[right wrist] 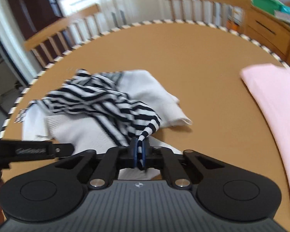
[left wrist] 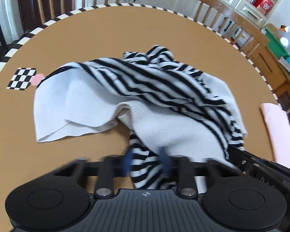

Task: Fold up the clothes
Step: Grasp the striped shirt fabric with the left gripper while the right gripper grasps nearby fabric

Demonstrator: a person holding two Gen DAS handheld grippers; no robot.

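A crumpled knit garment [left wrist: 145, 89], white with black-and-white striped parts, lies in a heap on the round tan table [left wrist: 87, 29]. In the left wrist view my left gripper [left wrist: 146, 160] is at its near edge. The blue pads are blurred, with a striped fold of the garment filling the gap between them. In the right wrist view the same garment [right wrist: 98, 104] lies left of centre, and my right gripper [right wrist: 139, 153] is shut on a striped cuff-like end. Each gripper shows at the edge of the other's view: the right gripper [left wrist: 261, 164] and the left gripper [right wrist: 29, 150].
A folded pink cloth [right wrist: 276, 112] lies at the table's right edge. A checkered marker with a pink dot [left wrist: 22, 78] is stuck on the left. Wooden chairs [left wrist: 232, 19] stand behind the table's striped rim, with cabinets and cluttered shelves beyond.
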